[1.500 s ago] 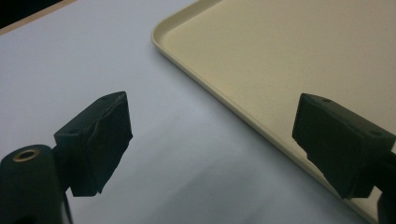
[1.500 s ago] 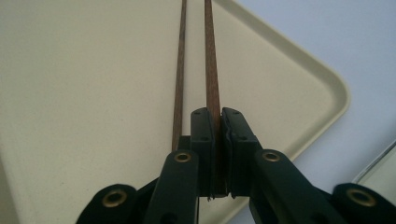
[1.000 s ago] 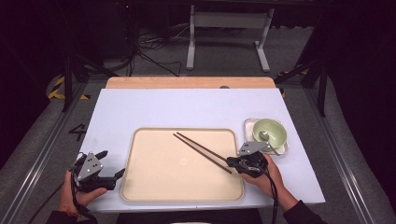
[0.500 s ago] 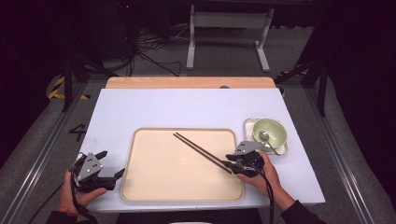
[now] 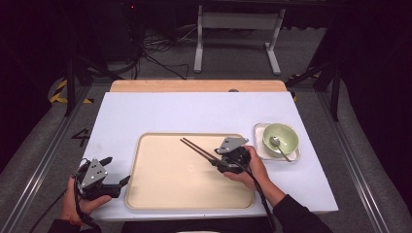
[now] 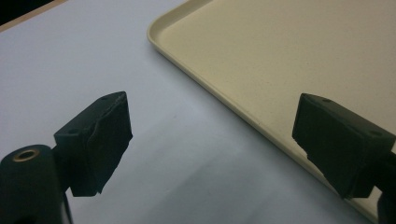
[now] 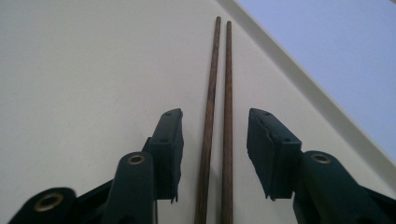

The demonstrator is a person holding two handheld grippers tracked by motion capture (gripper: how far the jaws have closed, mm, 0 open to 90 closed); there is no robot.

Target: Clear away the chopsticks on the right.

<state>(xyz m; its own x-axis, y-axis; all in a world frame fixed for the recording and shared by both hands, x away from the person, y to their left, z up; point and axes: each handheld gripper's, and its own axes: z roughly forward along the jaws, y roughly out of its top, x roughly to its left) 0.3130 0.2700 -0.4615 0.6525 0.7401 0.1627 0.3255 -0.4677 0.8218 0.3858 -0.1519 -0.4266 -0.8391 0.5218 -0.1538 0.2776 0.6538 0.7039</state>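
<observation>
Right gripper view: right claw (image 7: 215, 154) released astride chopsticks (image 7: 217, 93) on tray (image 7: 93, 70); left claw (image 6: 219, 144) released

left tool (image 5: 118, 183) jaws wide apart, low; right tool (image 5: 214, 161) jaws parted, angled left.

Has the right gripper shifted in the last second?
Yes. The right gripper has slid leftward along the chopsticks, away from the green bowl, and straddles them with open jaws.

Both black grippers, left (image 5: 118, 171) and right (image 5: 212, 161), carry grey three-cornered plates, brass-ringed holes, seemingly dark sleeves behind.
</observation>
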